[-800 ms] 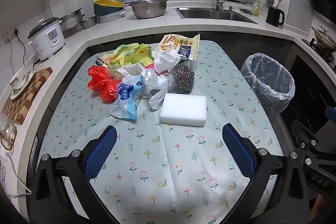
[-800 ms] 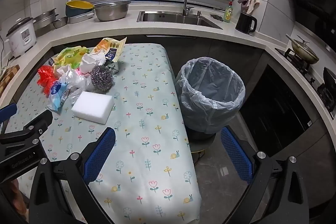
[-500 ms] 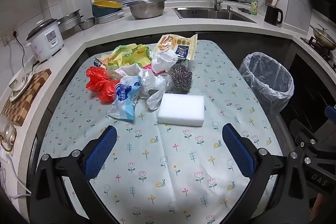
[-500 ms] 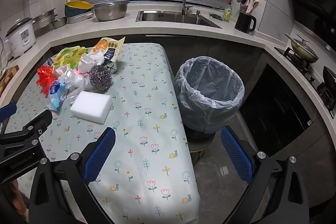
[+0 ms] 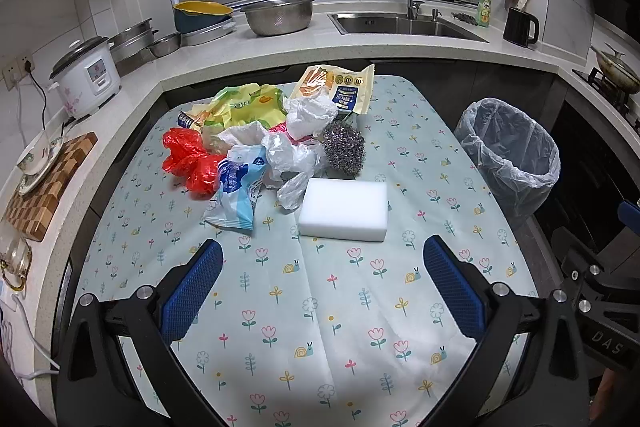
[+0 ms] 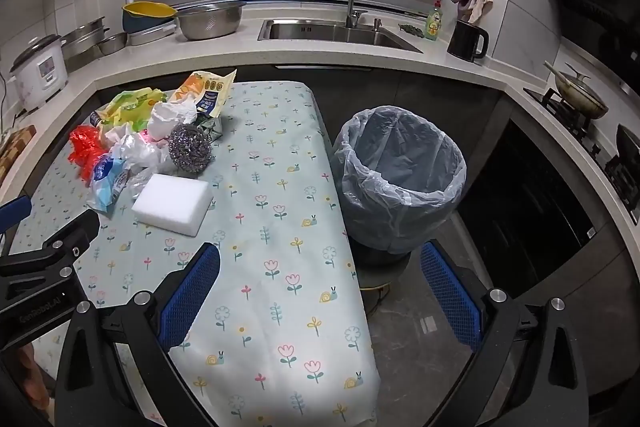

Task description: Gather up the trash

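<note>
A heap of trash lies on the far left of the flowered table [image 5: 320, 307]: a red plastic bag [image 5: 190, 157], a blue-white wrapper [image 5: 236, 193], clear bags [image 5: 292, 155], crumpled white paper [image 5: 312, 113], a green-yellow packet [image 5: 240, 105] and a yellow snack bag [image 5: 336, 87]. A steel scourer [image 5: 344, 149] and a white sponge block [image 5: 344, 209] lie beside it. The lined trash bin [image 6: 400, 179] stands on the floor right of the table. My left gripper [image 5: 320, 291] is open and empty, short of the sponge. My right gripper [image 6: 320, 299] is open and empty over the table's right edge.
The counter behind holds a rice cooker [image 5: 86, 75], pots and a steel bowl [image 5: 278, 15], the sink [image 5: 404, 25] and a black kettle [image 5: 520, 27]. A wooden board [image 5: 44, 187] lies on the left counter. A stove with a pan [image 6: 580, 95] is at the right.
Both grippers have drifted slightly; the trash heap and the bin sit a little lower and nearer in view. Nothing was grasped.
</note>
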`<state>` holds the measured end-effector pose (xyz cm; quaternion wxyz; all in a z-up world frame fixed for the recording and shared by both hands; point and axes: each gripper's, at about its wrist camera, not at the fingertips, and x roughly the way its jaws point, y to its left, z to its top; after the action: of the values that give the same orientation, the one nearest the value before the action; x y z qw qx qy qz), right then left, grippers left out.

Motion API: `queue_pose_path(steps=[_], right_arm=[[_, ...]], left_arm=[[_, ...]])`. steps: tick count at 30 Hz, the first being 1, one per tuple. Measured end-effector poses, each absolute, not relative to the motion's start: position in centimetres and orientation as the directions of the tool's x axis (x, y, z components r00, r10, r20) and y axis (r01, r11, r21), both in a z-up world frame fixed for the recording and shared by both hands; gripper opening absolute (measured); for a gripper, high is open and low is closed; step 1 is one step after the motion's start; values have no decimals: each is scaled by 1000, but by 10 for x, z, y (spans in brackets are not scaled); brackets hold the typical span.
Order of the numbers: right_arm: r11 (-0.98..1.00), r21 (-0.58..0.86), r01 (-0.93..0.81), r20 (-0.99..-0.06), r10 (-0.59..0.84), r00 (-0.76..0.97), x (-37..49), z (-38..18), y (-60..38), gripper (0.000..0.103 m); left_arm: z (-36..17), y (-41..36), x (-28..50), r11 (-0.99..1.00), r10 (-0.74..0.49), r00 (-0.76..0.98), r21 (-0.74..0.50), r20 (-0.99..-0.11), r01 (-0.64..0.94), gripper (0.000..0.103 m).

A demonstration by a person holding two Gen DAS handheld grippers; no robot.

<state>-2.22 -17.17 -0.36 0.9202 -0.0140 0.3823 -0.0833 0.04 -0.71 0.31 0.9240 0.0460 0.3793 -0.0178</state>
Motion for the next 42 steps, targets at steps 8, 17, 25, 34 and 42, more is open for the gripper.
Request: queue_pose_path(steps=[8, 17, 25, 34, 42], right_arm=[[986, -89, 142, -703, -164, 692, -21, -3, -171, 96], [986, -92, 142, -705, -165, 690, -21, -3, -170, 96], [985, -95, 145, -710, -169, 683, -17, -6, -170, 96], [984, -95, 148, -715, -171, 678, -14, -7, -172, 96], [984, -97, 148, -715, -172, 678, -12, -8, -171, 96]], left_arm=[[2, -8, 0, 995, 2, 711, 73, -703, 69, 96], [0, -12, 1, 995, 1, 709, 72, -705, 69, 96], [-4, -17, 3, 995, 1, 705, 74, -709, 74, 96], [-5, -16, 4, 995, -2, 702, 69, -712, 73, 96], [-9, -13, 8, 995, -6, 695, 64, -719, 74, 96]])
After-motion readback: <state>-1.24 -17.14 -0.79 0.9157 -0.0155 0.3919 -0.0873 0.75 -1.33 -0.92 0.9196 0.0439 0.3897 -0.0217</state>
